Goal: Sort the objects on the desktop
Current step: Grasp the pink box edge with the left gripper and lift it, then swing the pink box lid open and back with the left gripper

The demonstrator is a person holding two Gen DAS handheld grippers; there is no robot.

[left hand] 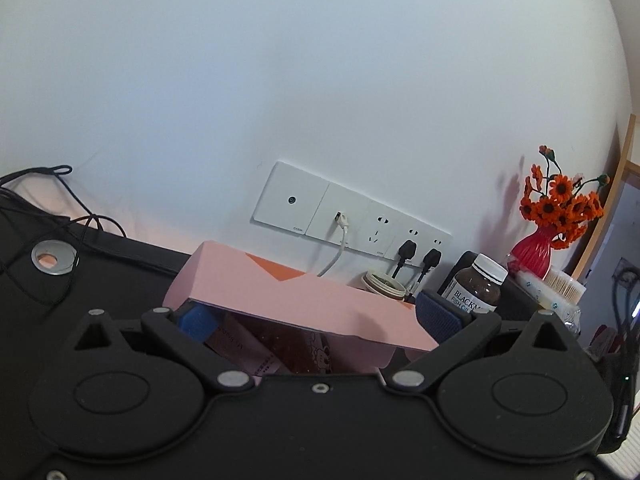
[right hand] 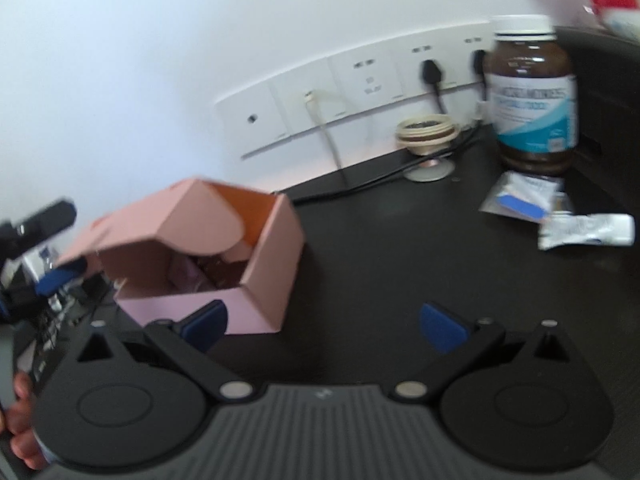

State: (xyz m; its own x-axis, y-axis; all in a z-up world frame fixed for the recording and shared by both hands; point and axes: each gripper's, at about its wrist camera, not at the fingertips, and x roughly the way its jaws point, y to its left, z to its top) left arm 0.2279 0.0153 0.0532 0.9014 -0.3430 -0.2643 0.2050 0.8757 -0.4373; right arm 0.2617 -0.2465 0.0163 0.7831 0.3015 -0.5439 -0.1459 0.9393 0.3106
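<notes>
A pink cardboard box [right hand: 256, 280] stands open on the black desk [right hand: 380, 248], holding pinkish packets [right hand: 200, 276]. Its raised lid [left hand: 304, 300] runs across my left gripper [left hand: 316, 318], which is open: the left pad [left hand: 196, 320] sits under the lid and the right pad [left hand: 438, 316] at its far end. From the right wrist view, the lid flap lies between the left gripper's [right hand: 54, 248] spread fingers. My right gripper [right hand: 324, 326] is open and empty above the desk, its left pad [right hand: 208, 324] by the box's front wall. Two sachets [right hand: 520, 196] lie near a brown supplement bottle [right hand: 532, 92].
A cream jar lid [right hand: 426, 132] and plugged cables [right hand: 432, 76] sit under the wall sockets [left hand: 348, 220]. A red vase of orange flowers [left hand: 536, 248] and a cotton swab tub [left hand: 564, 288] stand at the right. A cable grommet [left hand: 54, 258] is at the left. A hand [right hand: 20, 420] shows at the lower left.
</notes>
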